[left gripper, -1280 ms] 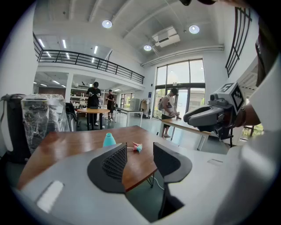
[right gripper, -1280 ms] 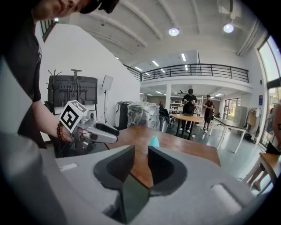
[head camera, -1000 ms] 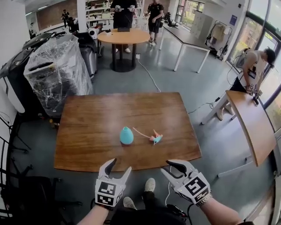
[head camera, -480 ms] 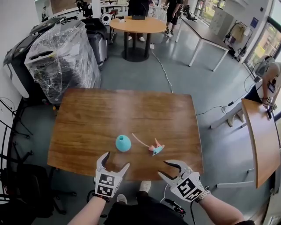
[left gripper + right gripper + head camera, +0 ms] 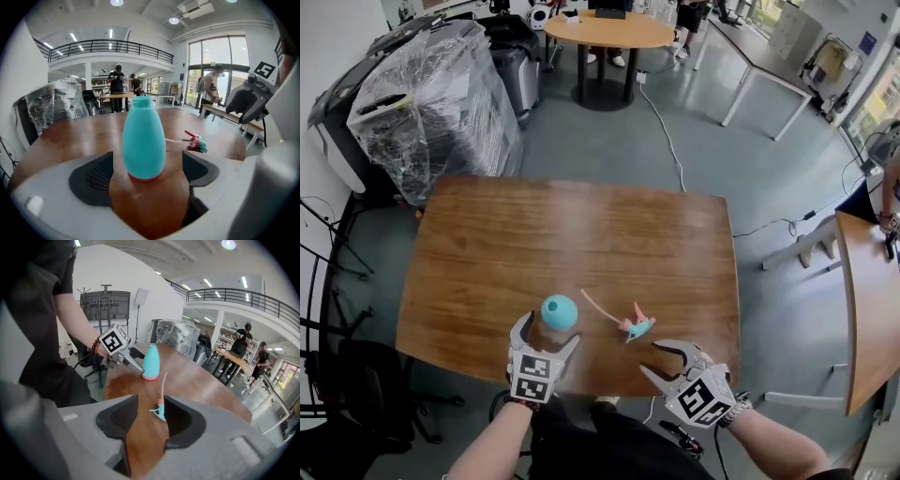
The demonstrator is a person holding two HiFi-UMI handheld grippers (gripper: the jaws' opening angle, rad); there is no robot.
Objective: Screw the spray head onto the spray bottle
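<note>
While the teal bottle (image 5: 560, 311) stands upright near the lower edge of the table (image 5: 581, 225), left of centre, my left gripper (image 5: 548, 330) has just been opening wide, and the bottle sits between its fingers untouched. My right gripper (image 5: 652, 357), also just opened, about halfway, holds nothing. The spray head (image 5: 636, 325) lies just beyond it, tube trailing toward the upper left. The bottle looks light, smooth and tippy, so I'd clamp its broad belly low. I'd take the head by its stiff collar, not the bendy tube.
</note>
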